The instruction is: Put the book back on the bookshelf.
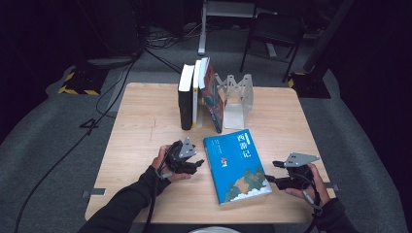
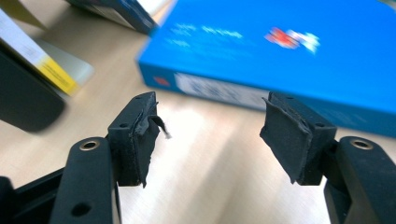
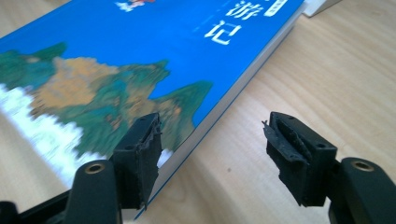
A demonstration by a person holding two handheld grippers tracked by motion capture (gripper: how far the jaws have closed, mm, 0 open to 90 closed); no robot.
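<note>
The left gripper hangs over the table with its jaws wide apart and nothing between them. Just past them lies the blue book, flat on the wood, its spine blurry. The right gripper has its jaws apart too, one over the book's near corner and one over bare wood. Far back, three books stand beside a metal bookend. Both sleeves are cut off at the bottom edge.

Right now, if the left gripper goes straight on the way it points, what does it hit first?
Probably the spine edge of the blue book lying flat ahead of the open left gripper; bare table lies between them. Depth is unclear.
</note>
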